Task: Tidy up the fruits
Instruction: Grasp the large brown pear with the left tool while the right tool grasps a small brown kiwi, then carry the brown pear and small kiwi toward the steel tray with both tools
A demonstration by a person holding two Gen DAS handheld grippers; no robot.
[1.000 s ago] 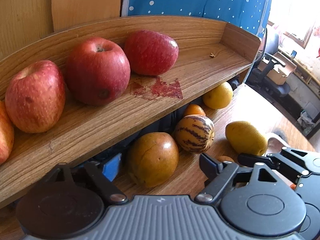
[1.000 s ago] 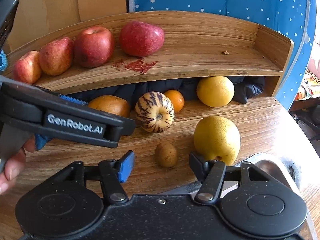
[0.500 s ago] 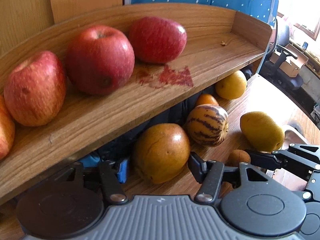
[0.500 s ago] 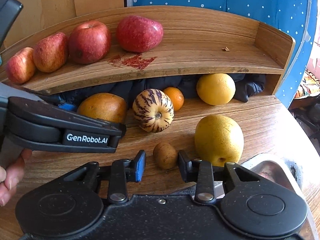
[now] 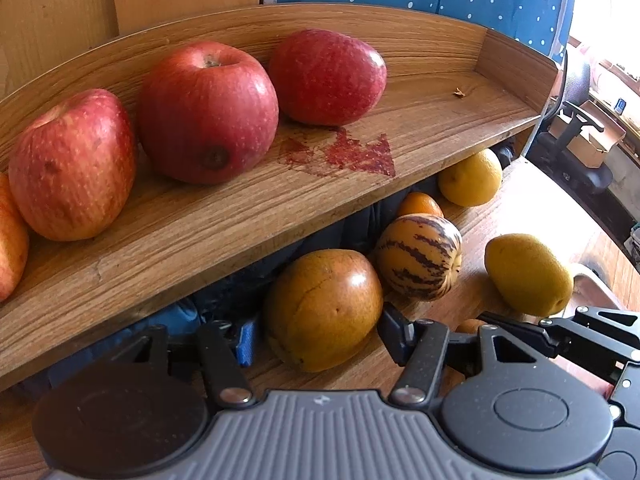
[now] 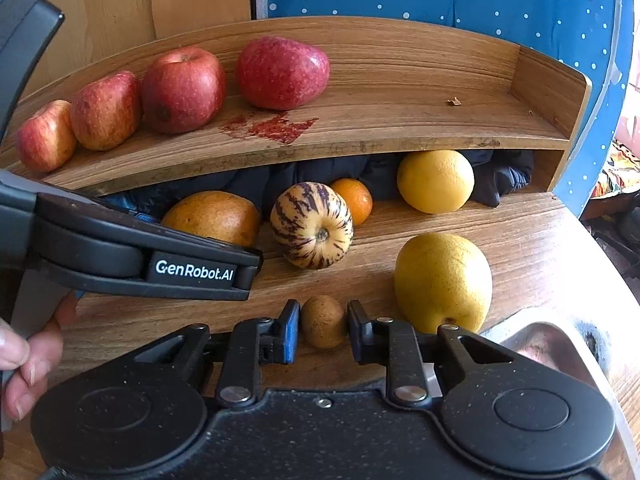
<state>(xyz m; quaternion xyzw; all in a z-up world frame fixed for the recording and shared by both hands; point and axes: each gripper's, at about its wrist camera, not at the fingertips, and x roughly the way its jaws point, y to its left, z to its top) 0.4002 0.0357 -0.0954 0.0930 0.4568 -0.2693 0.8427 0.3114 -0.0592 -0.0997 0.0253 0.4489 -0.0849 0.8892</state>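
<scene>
A brown pear [image 5: 324,308] lies on the wooden table under the shelf. My left gripper [image 5: 316,336] is open, and its fingers flank the pear closely on both sides. In the right wrist view, a small brown kiwi [image 6: 323,322] sits on the table. My right gripper [image 6: 323,328] is shut on the kiwi, with both pads against its sides. Several red apples [image 6: 182,90] stand in a row on the left half of the curved wooden shelf [image 6: 400,128]. The left gripper's body [image 6: 192,270] crosses the right wrist view, held by a hand [image 6: 24,360].
A striped melon [image 6: 312,226], a small orange [image 6: 354,200], a round yellow fruit [image 6: 436,182] and a yellow pear [image 6: 442,280] lie on the table. Dark cloth [image 6: 500,176] fills the space under the shelf. A metal dish [image 6: 540,340] sits at front right. The shelf's right half is bare.
My right gripper's fingers have closed in from wide apart onto the kiwi. My left gripper has narrowed a little and moved forward, so the brown pear now sits between its fingers.
</scene>
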